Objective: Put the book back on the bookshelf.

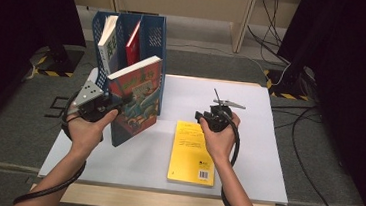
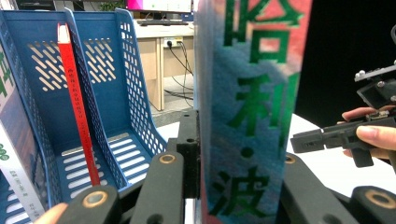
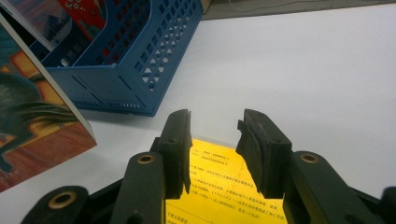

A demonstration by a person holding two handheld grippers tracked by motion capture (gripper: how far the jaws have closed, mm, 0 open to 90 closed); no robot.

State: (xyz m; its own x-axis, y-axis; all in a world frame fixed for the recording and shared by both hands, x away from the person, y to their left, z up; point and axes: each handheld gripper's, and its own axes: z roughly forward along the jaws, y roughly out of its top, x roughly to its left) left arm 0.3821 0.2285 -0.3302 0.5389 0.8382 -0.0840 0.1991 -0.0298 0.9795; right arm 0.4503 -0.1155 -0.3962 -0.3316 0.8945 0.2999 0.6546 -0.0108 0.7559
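A thick book with a colourful picture cover [image 1: 138,99] stands upright on the white table [image 1: 248,139], just in front of the blue file holder [image 1: 152,35]. My left gripper [image 1: 119,104] is shut on its spine edge; in the left gripper view the book [image 2: 252,107] sits between the jaws of that gripper [image 2: 240,154]. A yellow book [image 1: 191,154] lies flat near the table's middle. My right gripper [image 1: 200,117] hovers open over the far end of it, and the yellow cover [image 3: 210,191] shows below the empty gap of the right gripper [image 3: 214,135].
The holder has three slots: a white and green book [image 1: 107,43] leans in the left one, a thin red book [image 1: 133,41] in the middle one, and the right slot [image 2: 116,144] holds nothing. Cables [image 1: 278,21] trail on the floor behind the table.
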